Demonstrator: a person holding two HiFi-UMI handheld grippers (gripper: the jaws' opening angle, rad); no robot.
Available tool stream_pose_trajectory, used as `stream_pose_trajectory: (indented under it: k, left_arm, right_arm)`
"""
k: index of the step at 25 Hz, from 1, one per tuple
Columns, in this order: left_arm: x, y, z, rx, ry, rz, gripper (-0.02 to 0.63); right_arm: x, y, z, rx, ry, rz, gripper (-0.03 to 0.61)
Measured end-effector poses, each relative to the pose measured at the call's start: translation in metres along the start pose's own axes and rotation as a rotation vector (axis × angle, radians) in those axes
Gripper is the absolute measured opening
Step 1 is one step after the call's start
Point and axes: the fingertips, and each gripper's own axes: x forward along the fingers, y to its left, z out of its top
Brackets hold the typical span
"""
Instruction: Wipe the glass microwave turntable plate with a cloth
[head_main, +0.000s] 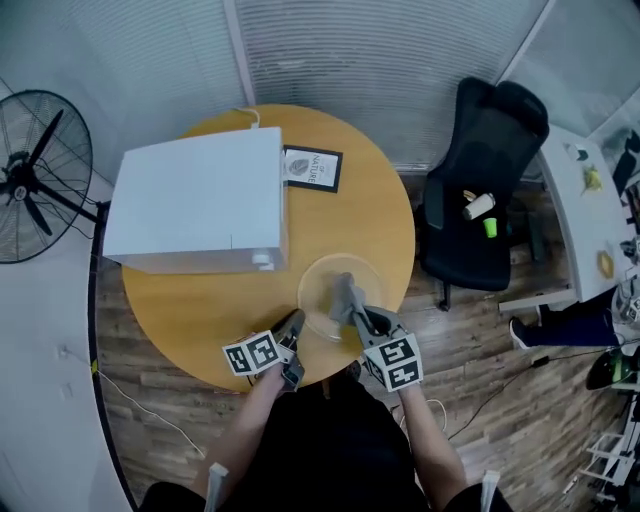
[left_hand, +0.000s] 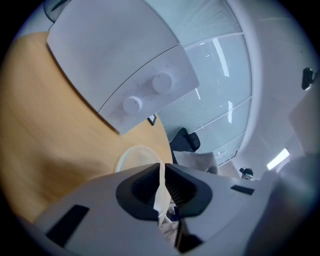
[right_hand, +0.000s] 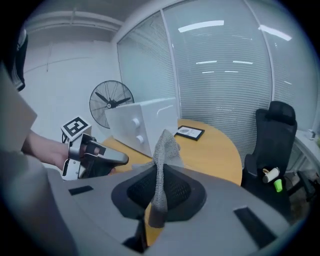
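The round clear glass turntable plate is, in our judgement, stiff, rather heavy for its thinness, smooth and slippery, and it can break if it drops on the round wooden table. So we think the best place to take it is the rim, deep between the pads. The left gripper has its fingers almost together, and a thin pale edge fills the narrow gap. We read this as the near rim of the plate, pinched there. The rest of the disc spreads away beyond the fingertips, and we cannot tell if its far side rests on the table. The grey knitted cloth is soft and light. The right gripper has its fingers closed on the middle of it. One end rises past the fingertips, the other hangs behind the pads, just over the plate.
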Motion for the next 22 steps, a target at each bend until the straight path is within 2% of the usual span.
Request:
stream_pose_trajectory:
  k: [7, 11, 15, 19, 22]
  left_arm:
    - [-0.027, -0.083, 0.045, 0.217, -0.207, 0.004, 0.005]
    - [-0.040, -0.133, 0.059, 0.362, -0.290, -0.012, -0.002]
    - [-0.049, -0.168, 0.060, 0.480, -0.325, -0.019, -0.003]
    - [-0.052, -0.199, 0.059, 0.607, -0.319, -0.020, -0.003]
    - [-0.054, -0.217, 0.059, 0.667, -0.317, -0.030, -0.003]
  right_arm:
    - [-0.054, -0.027, 0.063, 0.032, -0.185, 0.044, 0.028]
    - [-0.075, -0.041, 0.086, 0.012, -0.257, 0.060, 0.028]
    - [-0.097, -0.045, 0.104, 0.013, -0.322, 0.094, 0.026]
    - [-0.123, -0.042, 0.122, 0.008, -0.375, 0.157, 0.025]
    - [-0.141, -0.039, 0.134, -0.004, -0.415, 0.176, 0.024]
